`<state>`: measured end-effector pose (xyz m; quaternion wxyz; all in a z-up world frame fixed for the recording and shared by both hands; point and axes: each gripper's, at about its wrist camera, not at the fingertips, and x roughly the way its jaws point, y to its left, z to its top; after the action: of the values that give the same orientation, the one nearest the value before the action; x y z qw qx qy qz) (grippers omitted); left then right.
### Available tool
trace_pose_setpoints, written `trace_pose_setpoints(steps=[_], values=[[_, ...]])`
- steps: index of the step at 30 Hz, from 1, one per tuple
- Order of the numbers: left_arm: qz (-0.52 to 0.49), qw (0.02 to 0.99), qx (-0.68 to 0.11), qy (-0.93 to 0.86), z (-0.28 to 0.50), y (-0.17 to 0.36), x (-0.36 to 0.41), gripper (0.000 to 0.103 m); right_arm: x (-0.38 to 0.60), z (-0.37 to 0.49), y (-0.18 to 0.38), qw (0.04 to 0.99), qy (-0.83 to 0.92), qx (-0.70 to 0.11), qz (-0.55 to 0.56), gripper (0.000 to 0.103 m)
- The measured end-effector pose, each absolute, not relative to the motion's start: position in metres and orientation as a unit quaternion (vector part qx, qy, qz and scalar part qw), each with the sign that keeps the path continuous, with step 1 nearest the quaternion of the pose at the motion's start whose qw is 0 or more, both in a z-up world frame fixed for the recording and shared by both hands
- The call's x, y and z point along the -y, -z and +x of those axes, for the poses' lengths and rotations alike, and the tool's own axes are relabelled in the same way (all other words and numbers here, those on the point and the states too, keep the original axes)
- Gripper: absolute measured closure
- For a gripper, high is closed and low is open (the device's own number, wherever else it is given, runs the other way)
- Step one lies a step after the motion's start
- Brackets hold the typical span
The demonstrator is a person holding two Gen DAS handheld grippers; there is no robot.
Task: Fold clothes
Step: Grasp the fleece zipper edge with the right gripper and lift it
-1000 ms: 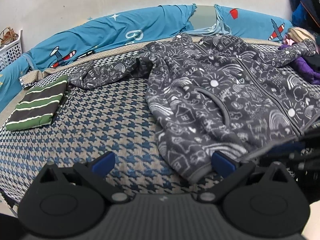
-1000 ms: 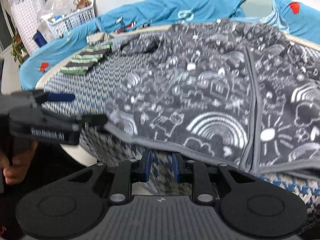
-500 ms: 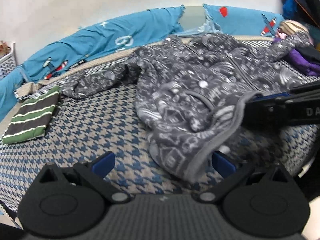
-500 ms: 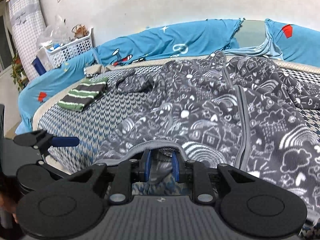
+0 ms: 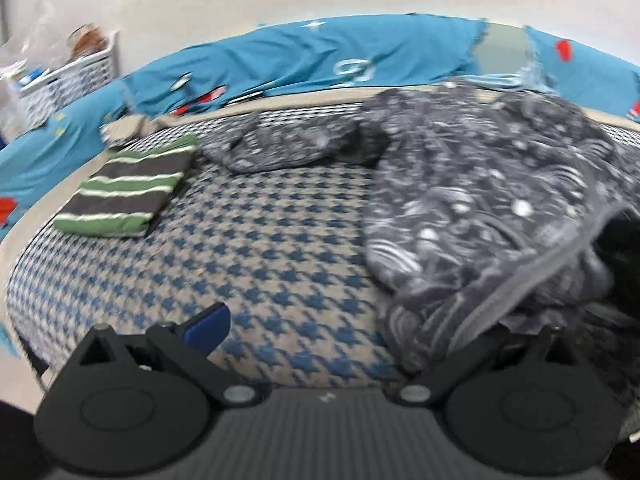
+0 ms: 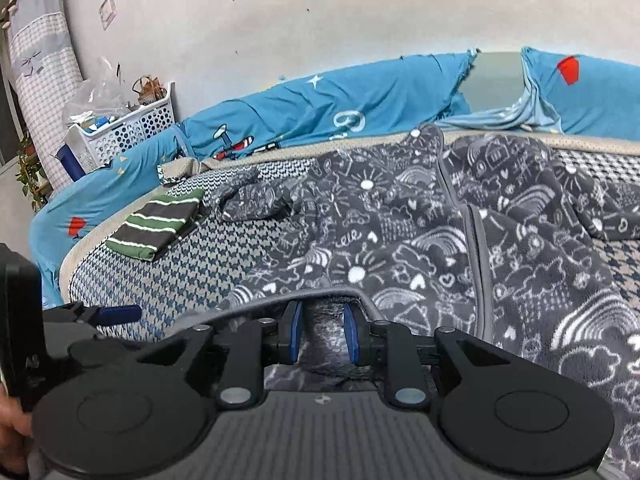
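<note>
A grey fleece jacket [image 6: 420, 240] with white doodle print lies spread on the houndstooth bed [image 6: 192, 276]. My right gripper [image 6: 322, 334] is shut on the jacket's grey hem and holds it lifted and bunched. In the left wrist view the jacket [image 5: 480, 208] fills the right side, its hem raised and draped over my right finger. My left gripper [image 5: 316, 328] is open, with the left blue pad [image 5: 208, 324] over bare bedding. It also shows at the lower left of the right wrist view [image 6: 116, 314].
A folded green and dark striped garment [image 5: 128, 196] lies at the bed's left, and also shows in the right wrist view [image 6: 160, 224]. Blue printed bedding [image 6: 320, 112] lines the wall. A white basket [image 6: 124, 132] stands far left.
My right gripper has lifted the jacket's hem further up and towards the far side. My left gripper has swung left, and the hem now covers its right finger.
</note>
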<state>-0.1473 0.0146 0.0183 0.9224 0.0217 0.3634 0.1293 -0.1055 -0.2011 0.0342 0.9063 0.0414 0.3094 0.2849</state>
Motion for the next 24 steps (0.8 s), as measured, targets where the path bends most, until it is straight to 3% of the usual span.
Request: trace_pose_setpoints(steps=[14, 24], values=[[0.052, 0.925, -0.314, -0.206, -0.156, -0.039, -0.025, 0.0, 0.205, -0.121, -0.019, 0.89, -0.302, -0.34, -0.028, 0.084], [0.09, 0.938, -0.256, -0.218, -0.153, -0.068, -0.011, 0.0, 0.232, -0.117, -0.032, 0.909, -0.274, -0.314, 0.03, 0.091]])
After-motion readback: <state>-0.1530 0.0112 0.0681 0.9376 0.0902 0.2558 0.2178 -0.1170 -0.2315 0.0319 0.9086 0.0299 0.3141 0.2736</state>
